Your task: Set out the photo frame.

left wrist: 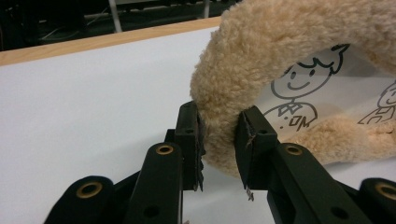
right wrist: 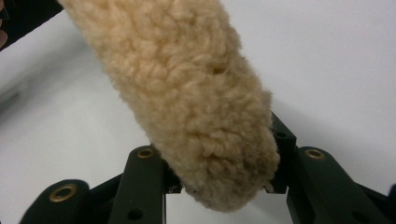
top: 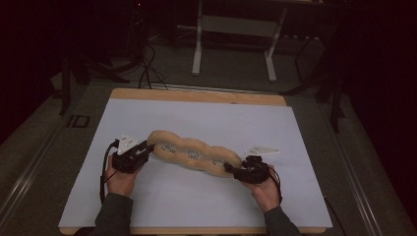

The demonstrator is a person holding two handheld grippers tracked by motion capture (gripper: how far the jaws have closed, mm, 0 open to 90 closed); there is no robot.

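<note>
Long tan fleece item (top: 194,155), twisted into a rope-like roll, stretched across the near half of a white sheet (top: 206,123) covering a wooden table (top: 196,95). Printed cartoon figures visible on its pale inner lining, clearest in the left gripper view: a smiling line-drawn character with dark hair.

Left gripper (top: 142,150) at the roll's left end, held in the person's left hand (top: 120,179). In the left gripper view, jaws clamped on a fold of the fleece (left wrist: 224,140), both pads pressing into the pile, fabric bulging above and below the pinch.

Right gripper (top: 235,170) at the roll's right end, in the right hand (top: 265,189). In the right gripper view, blunt fleece tip (right wrist: 224,177) sitting between the jaws and drooping toward the camera; jaws spread wide to either side, with the pile brushing the inner faces but not visibly squeezed. Firm pressing on that end: cannot tell for certain, looks loose.

Grey three-cornered plates on both grippers, cables trailing back beside the wrists. Dark floor and a white table frame (top: 236,29) beyond the far table edge.
</note>
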